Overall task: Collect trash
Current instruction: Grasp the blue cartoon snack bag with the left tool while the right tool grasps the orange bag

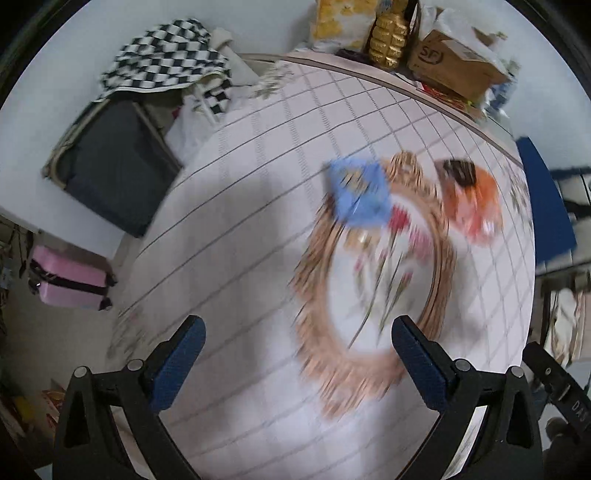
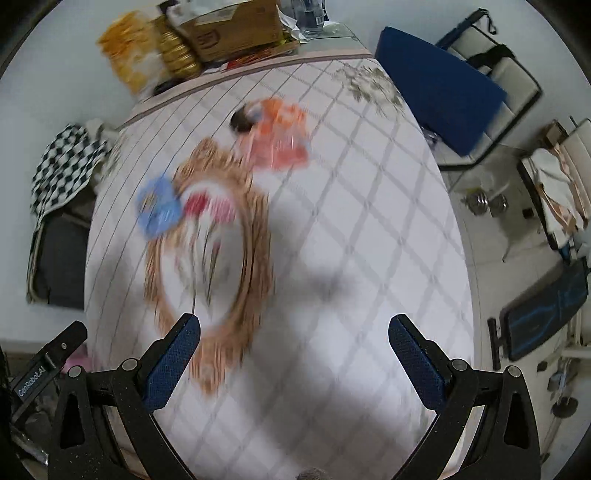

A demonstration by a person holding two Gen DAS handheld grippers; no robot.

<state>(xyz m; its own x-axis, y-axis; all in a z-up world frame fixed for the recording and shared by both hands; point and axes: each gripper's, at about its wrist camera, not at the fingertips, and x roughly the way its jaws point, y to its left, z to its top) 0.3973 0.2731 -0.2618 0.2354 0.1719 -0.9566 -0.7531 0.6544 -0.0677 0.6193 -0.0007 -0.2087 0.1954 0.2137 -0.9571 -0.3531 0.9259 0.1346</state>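
A blue wrapper (image 1: 360, 194) lies on the far rim of a round plate with a golden patterned rim (image 1: 317, 295) and a flower print. An orange wrapper (image 1: 474, 199) with a dark end lies on the tablecloth beside the plate. Both views are motion-blurred. My left gripper (image 1: 297, 360) is open and empty, above the table just short of the plate. In the right wrist view the blue wrapper (image 2: 159, 208), the plate (image 2: 255, 236) and the orange wrapper (image 2: 280, 138) show ahead. My right gripper (image 2: 293, 356) is open and empty, to the right of the plate.
The table has a white grid-pattern cloth (image 2: 369, 229). At its far edge stand a cardboard box (image 1: 456, 62), a gold bottle (image 1: 388, 37) and a yellow bag (image 1: 340, 22). A checkered cloth (image 1: 162, 55) lies over a dark case on the left. A blue cushion (image 2: 439, 88) is on the right.
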